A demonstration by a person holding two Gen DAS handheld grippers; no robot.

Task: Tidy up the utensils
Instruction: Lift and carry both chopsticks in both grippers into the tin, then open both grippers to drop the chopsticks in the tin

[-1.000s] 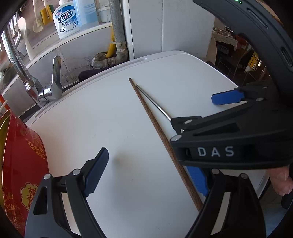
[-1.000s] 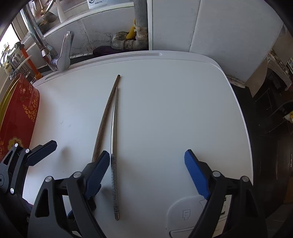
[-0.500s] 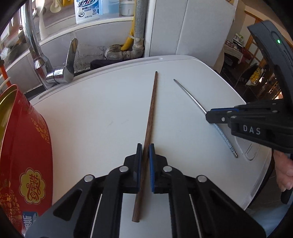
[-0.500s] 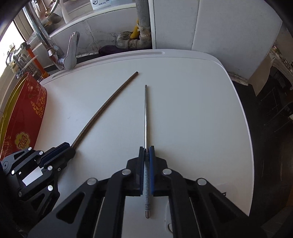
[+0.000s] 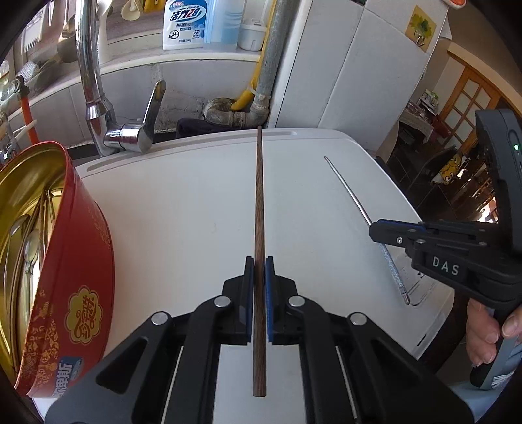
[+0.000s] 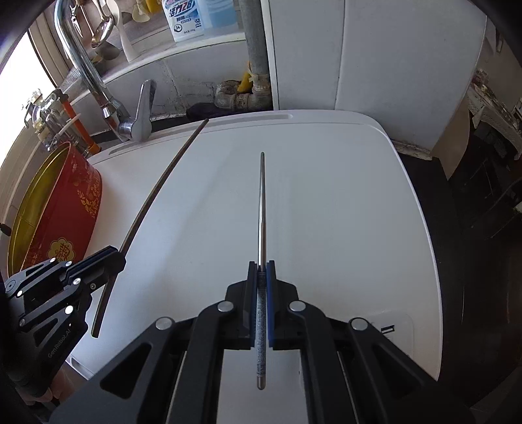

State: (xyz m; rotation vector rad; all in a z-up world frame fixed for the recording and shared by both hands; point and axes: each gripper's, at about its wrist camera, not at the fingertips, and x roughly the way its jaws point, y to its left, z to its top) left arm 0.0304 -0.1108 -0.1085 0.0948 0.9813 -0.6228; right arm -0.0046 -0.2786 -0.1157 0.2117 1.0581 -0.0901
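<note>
My left gripper [image 5: 259, 261] is shut on a brown wooden chopstick [image 5: 259, 195] and holds it lifted above the white top [image 5: 182, 221], pointing away. My right gripper [image 6: 261, 265] is shut on a metal chopstick [image 6: 261, 208], also lifted and pointing away. In the left wrist view the right gripper [image 5: 375, 228] with the metal chopstick [image 5: 349, 192] is at the right. In the right wrist view the left gripper [image 6: 114, 256] with the wooden chopstick [image 6: 160, 192] is at the left. A red and gold tin [image 5: 75, 267] at the left holds spoons and other metal utensils.
A chrome faucet [image 5: 98, 107] stands at the back left behind the white top. A grey pipe [image 5: 267, 65] and a detergent bottle [image 5: 184, 22] are on the ledge behind. The white top's right edge [image 6: 424, 228] drops to a dark floor.
Both grippers shut on their chopsticks about half a second ago and have since lifted them off the white top. The red tin now shows more of its inside.
</note>
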